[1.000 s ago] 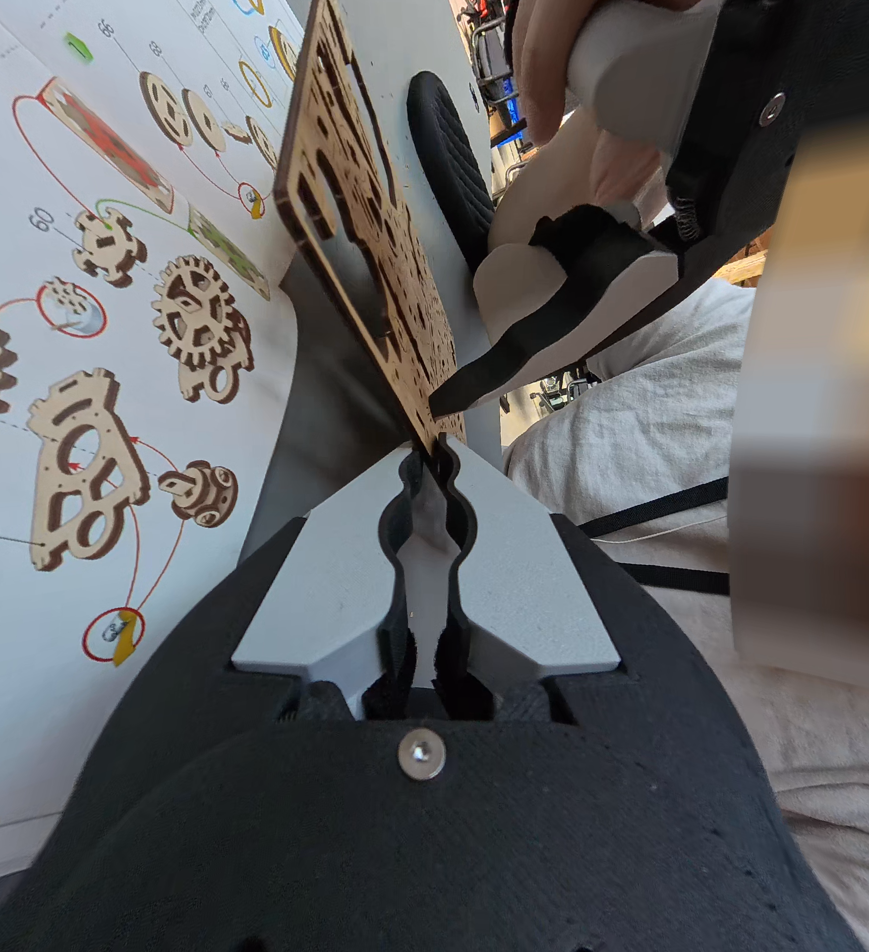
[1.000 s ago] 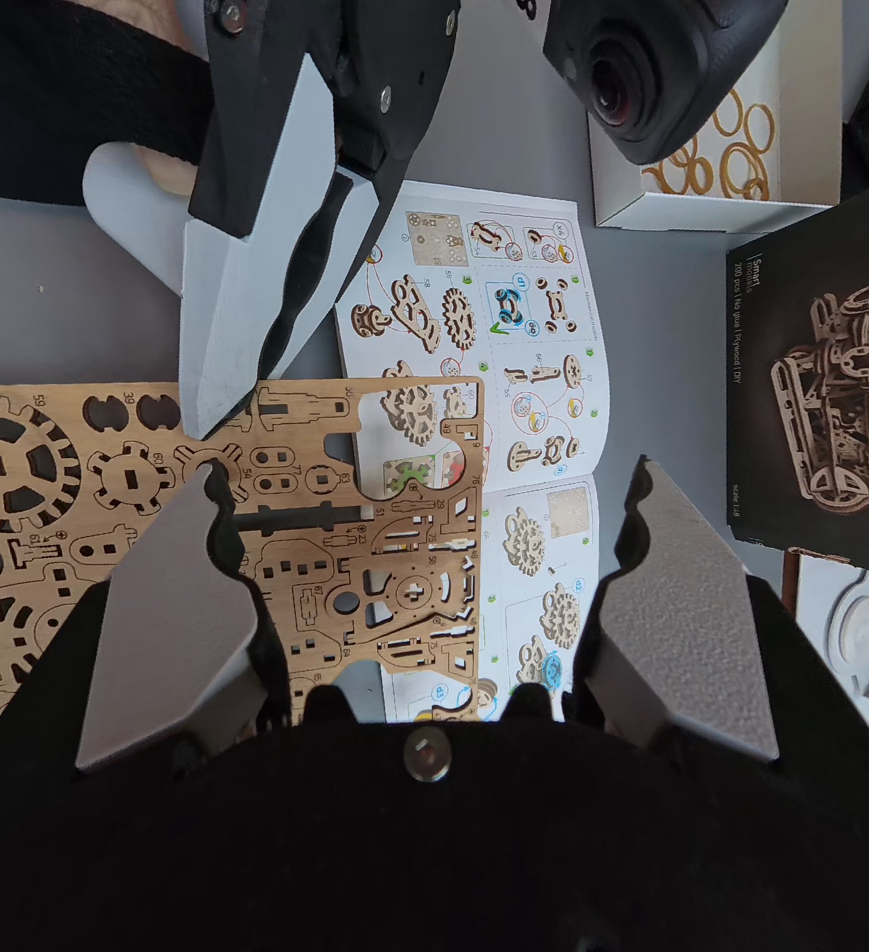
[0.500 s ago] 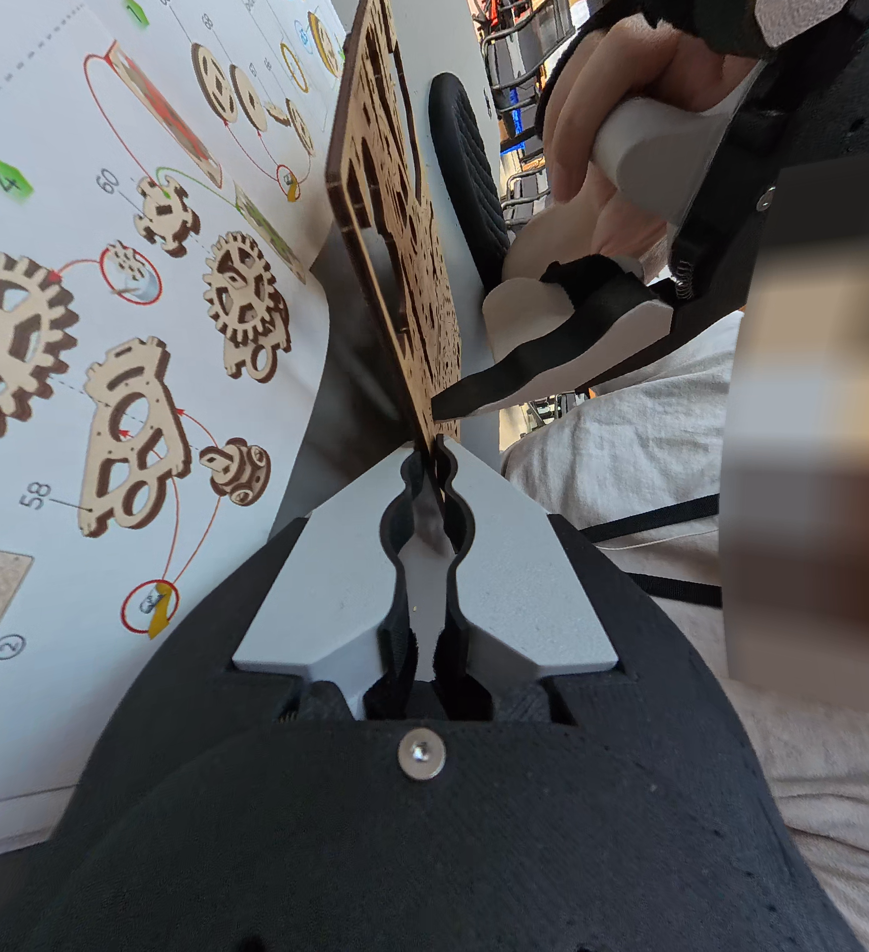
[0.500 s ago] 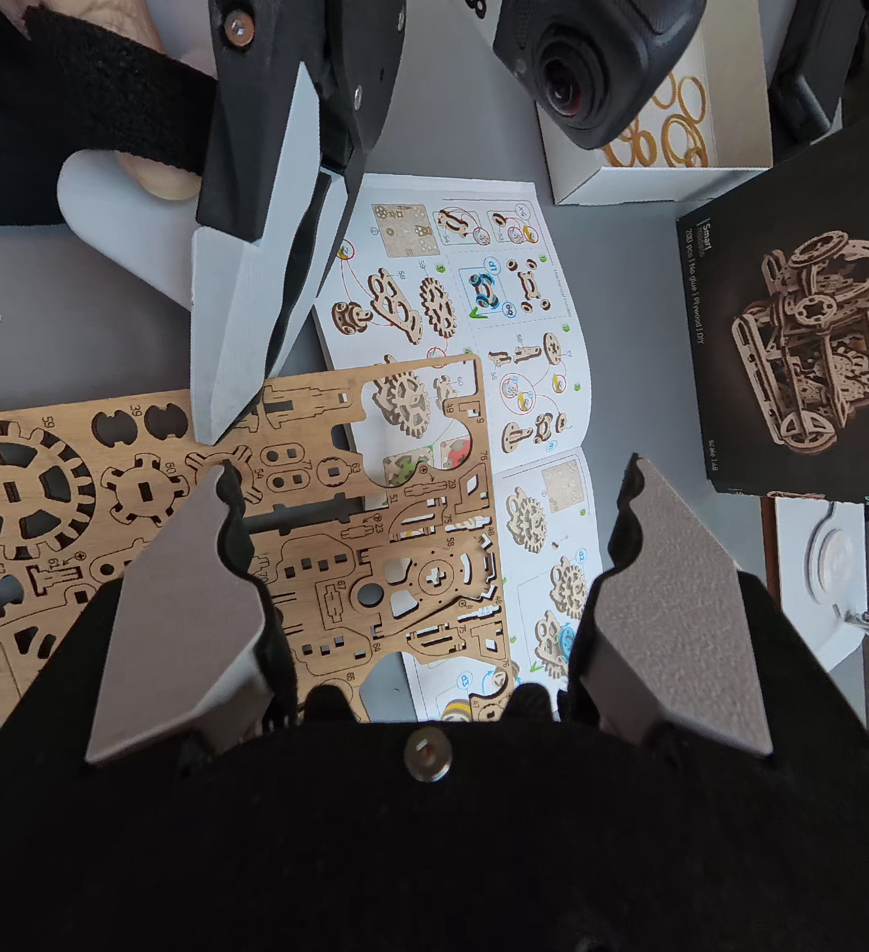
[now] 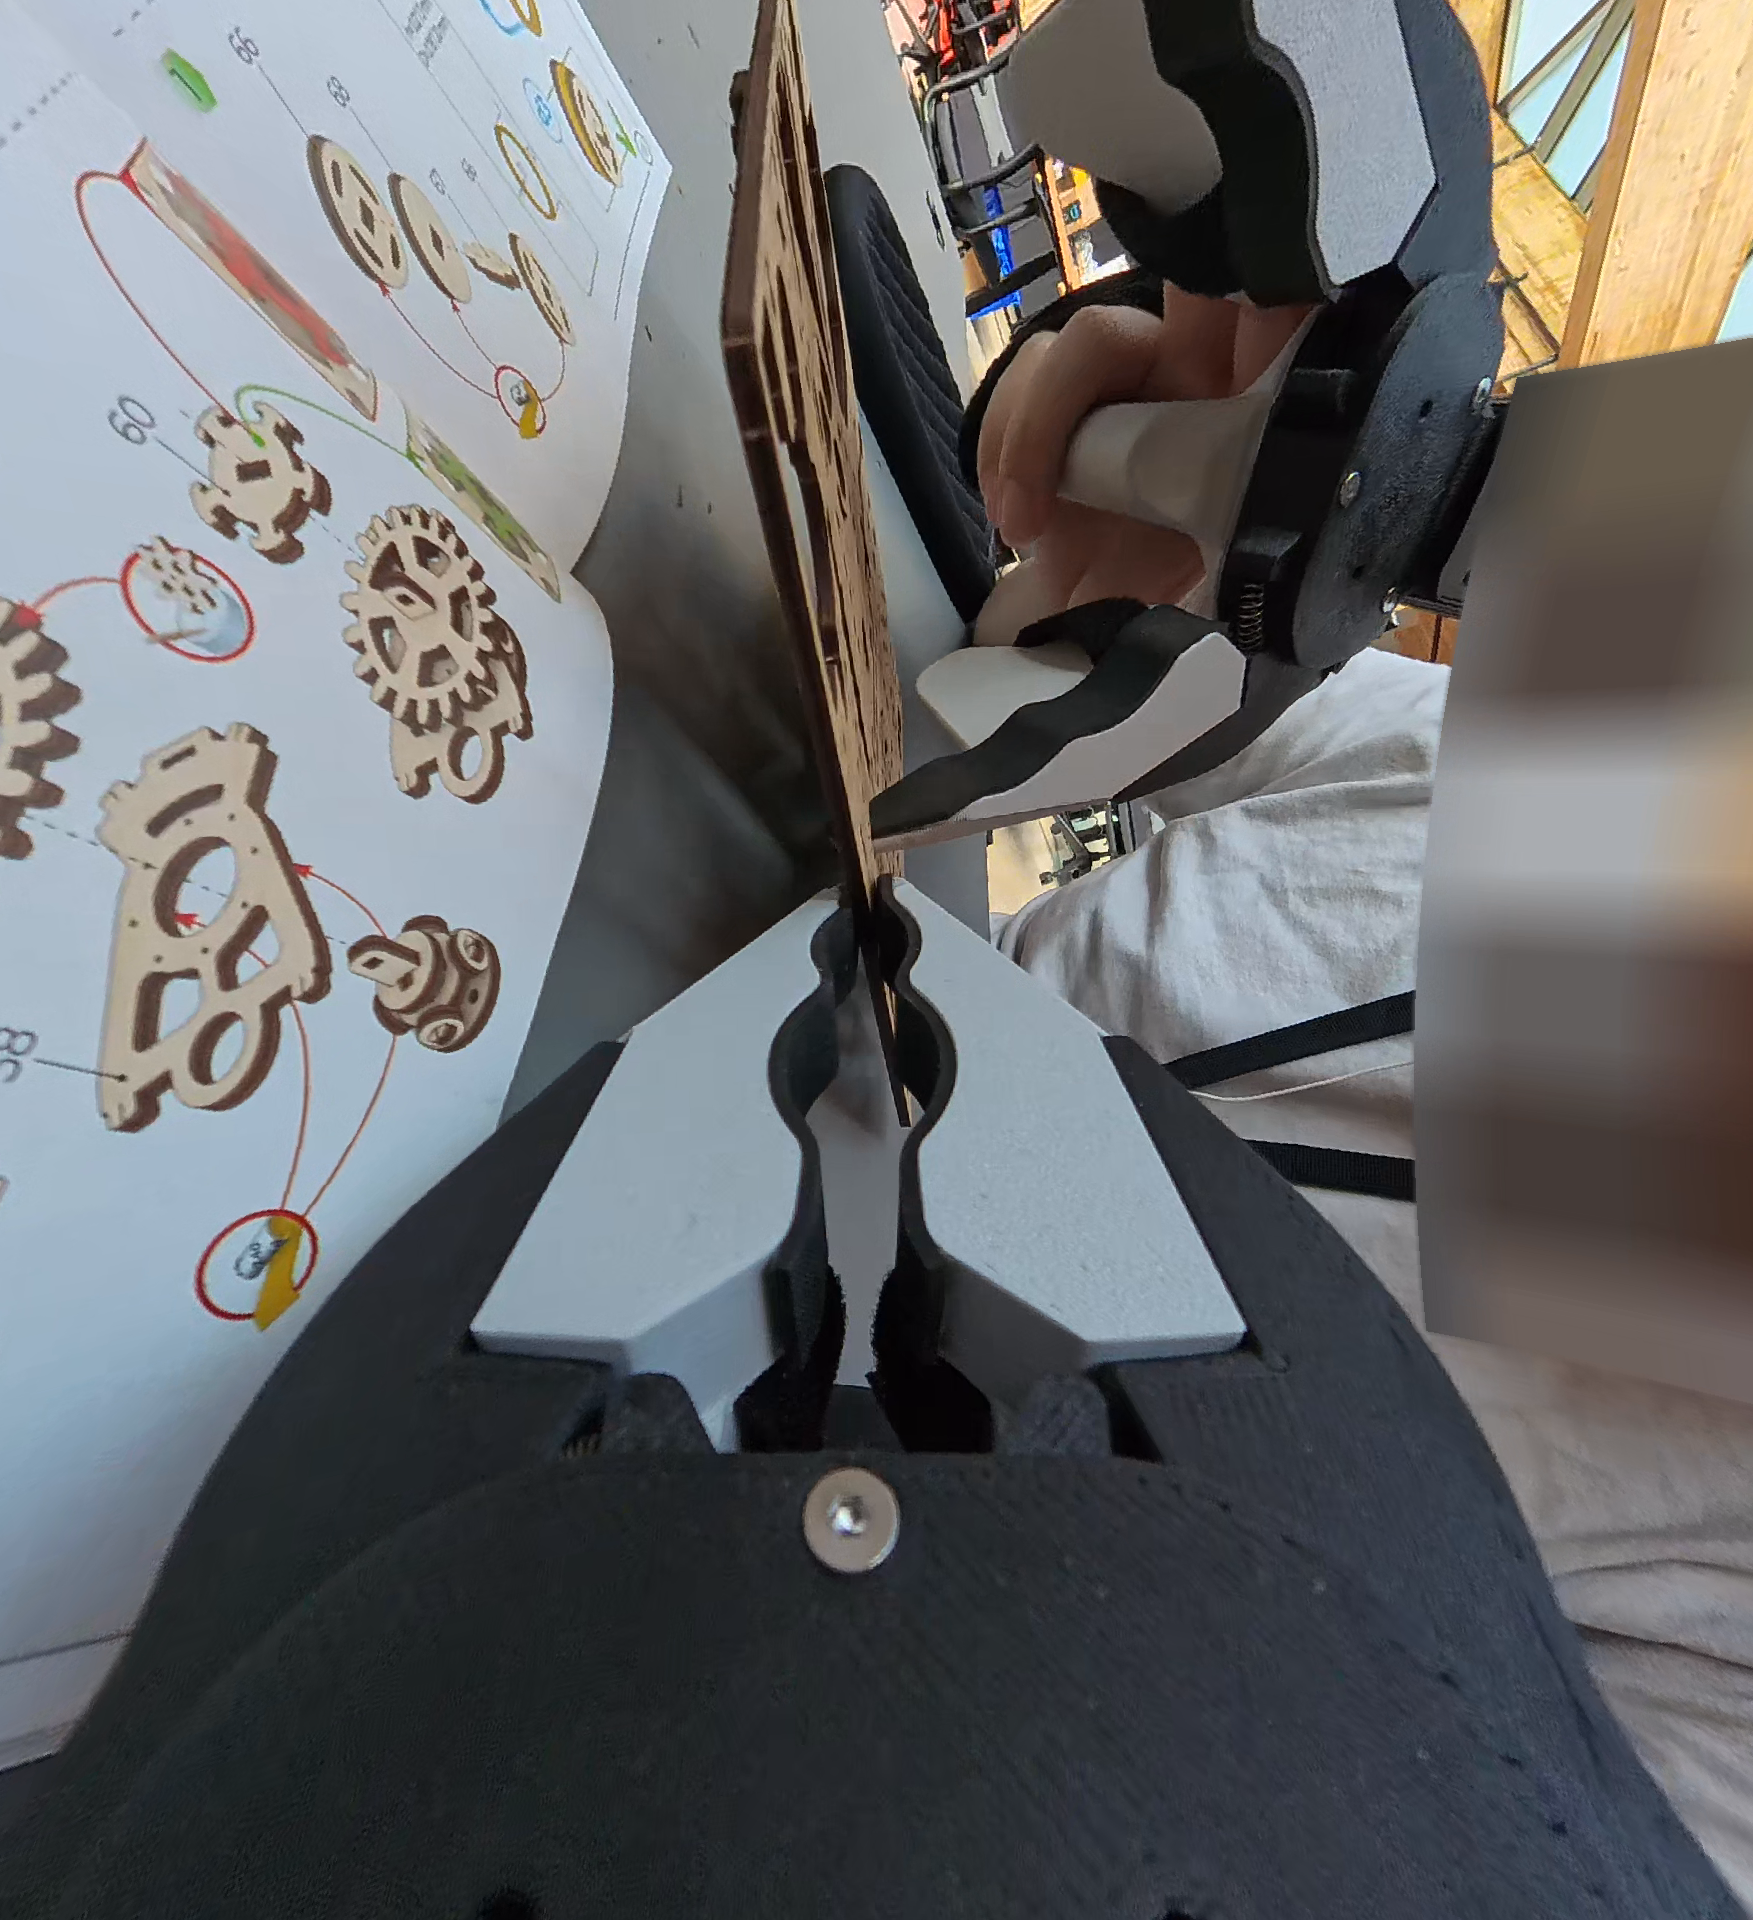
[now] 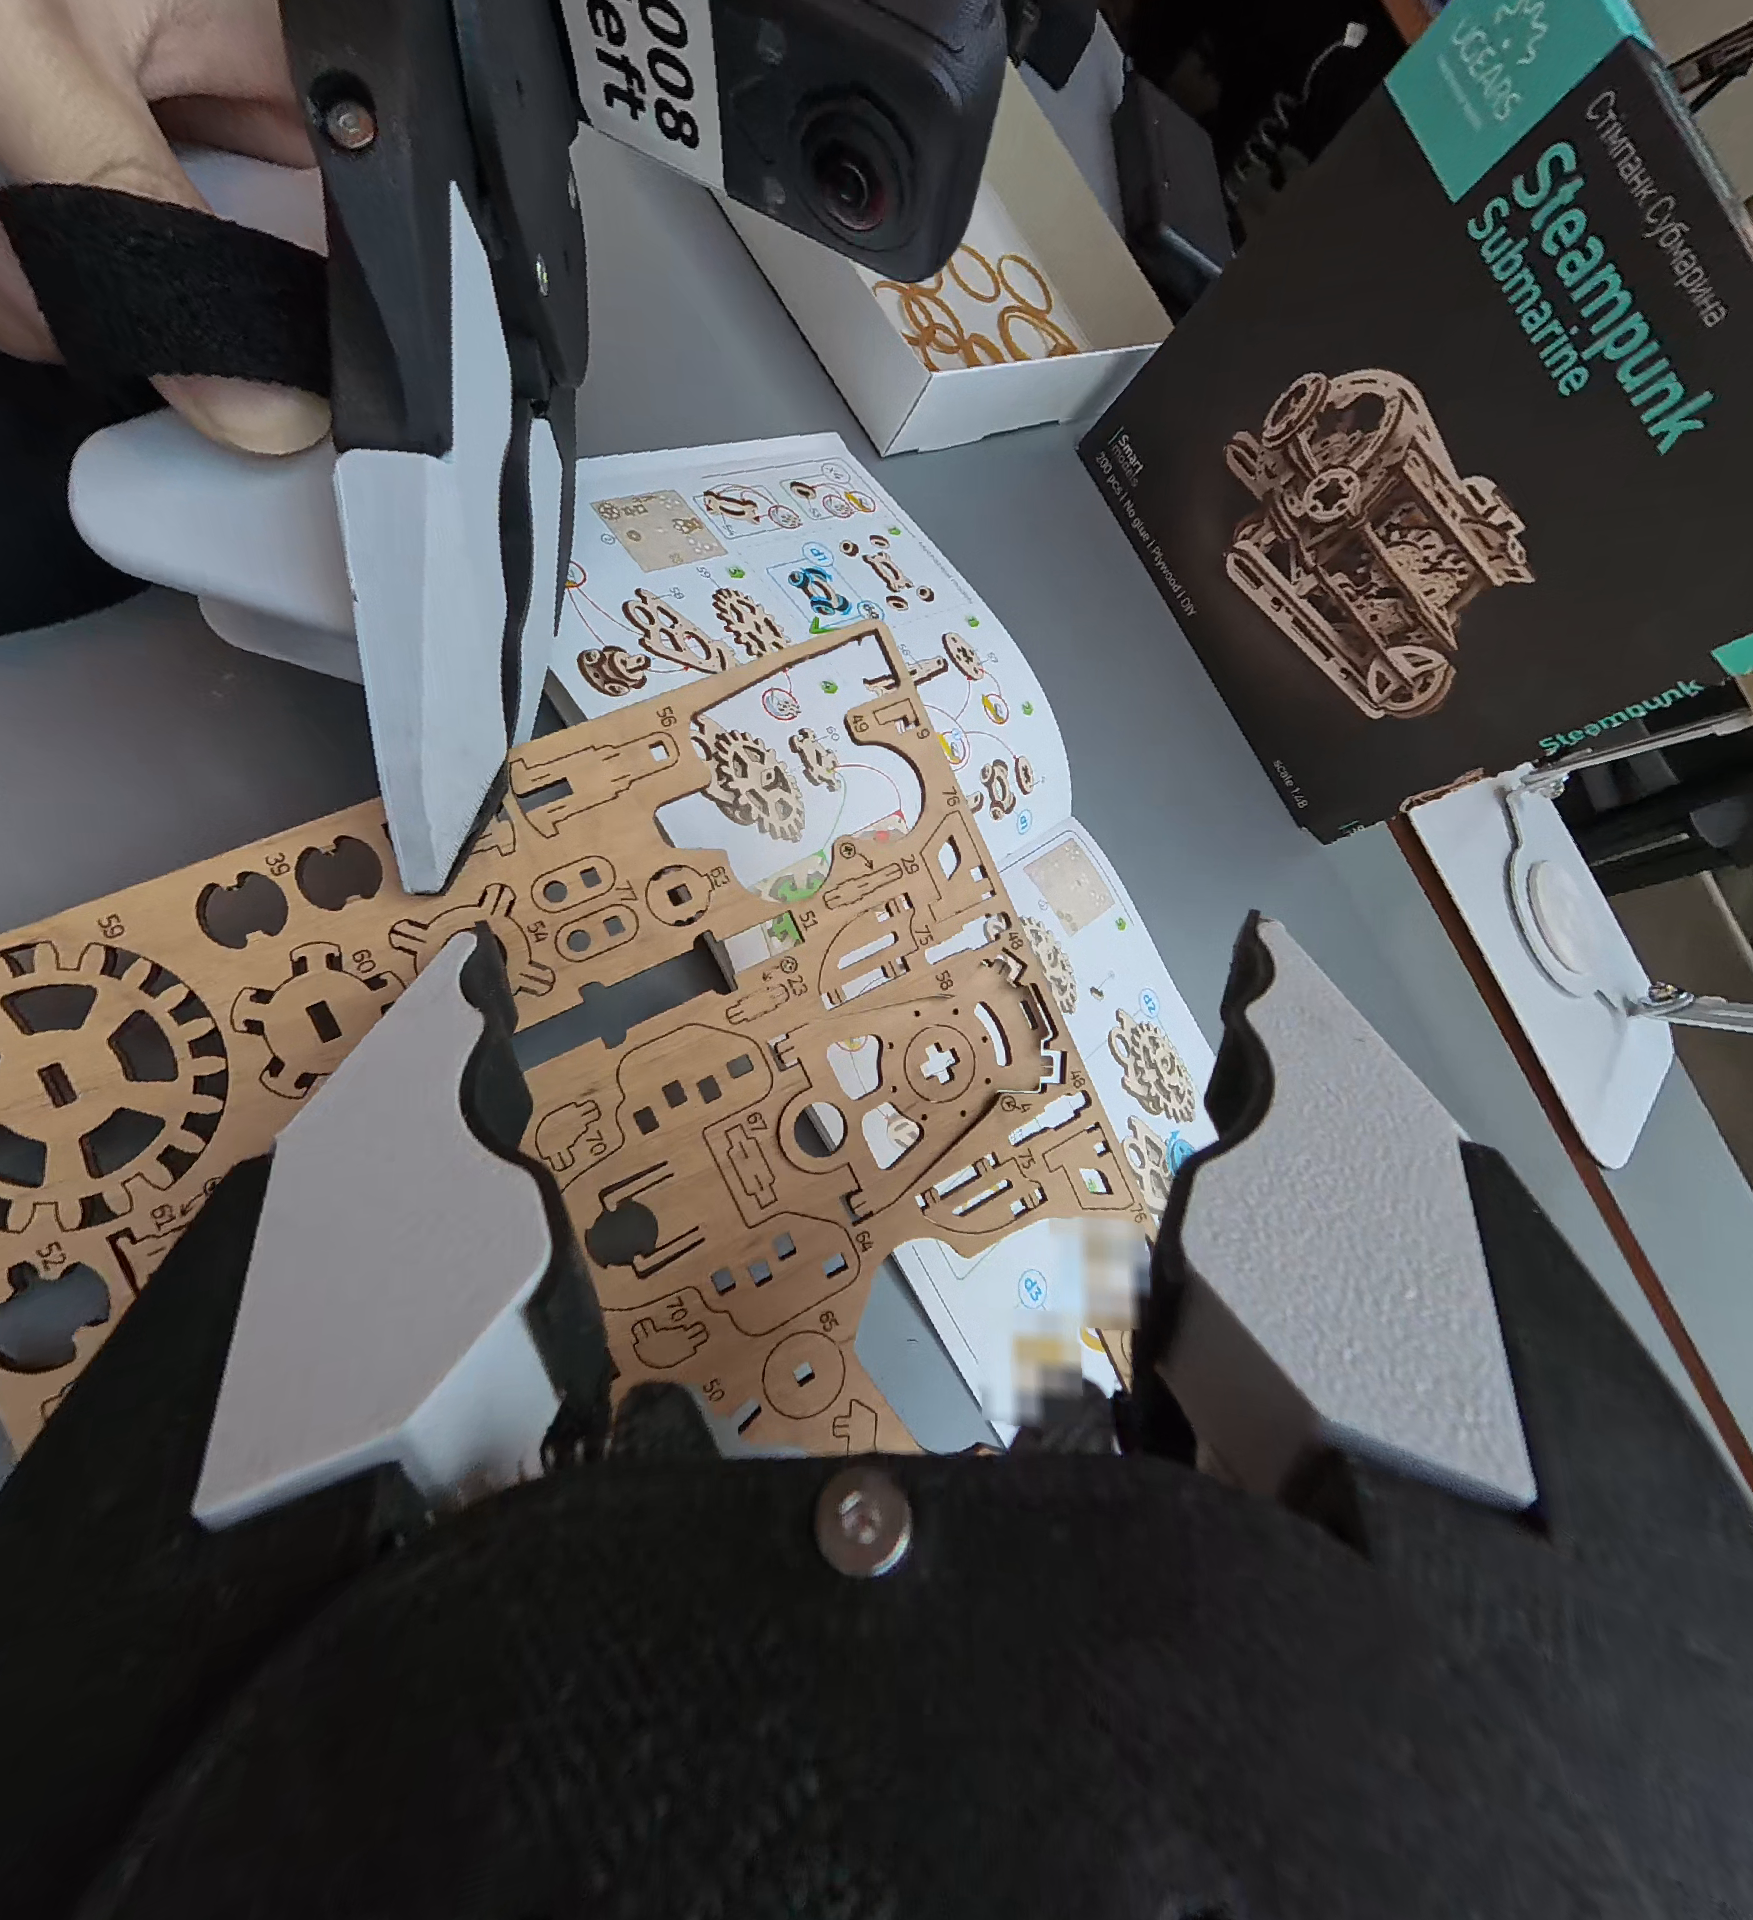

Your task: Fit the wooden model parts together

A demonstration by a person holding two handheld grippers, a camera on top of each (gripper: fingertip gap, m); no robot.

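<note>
Wide gap between the jaws of the right gripper (image 6: 867, 1049), directly above the wooden sheet (image 6: 643, 1039). Blocked at the sheet's far edge by the left gripper (image 6: 467, 831), clamped there. Hemmed on the right by the dark box (image 6: 1474, 468); bare grey counter (image 6: 124, 748) left of the clamp.

A thin, light-brown plywood sheet (image 6: 560, 1049) is held above the grey table. It is laser-cut with numbered model parts: a large gear and smaller cogs at the left, slotted plates and curved pieces at the right. Several openings are already emptied, one large notch at its upper edge among them. In the left wrist view the sheet (image 5: 810, 499) is seen edge-on, its edge clamped.
</note>
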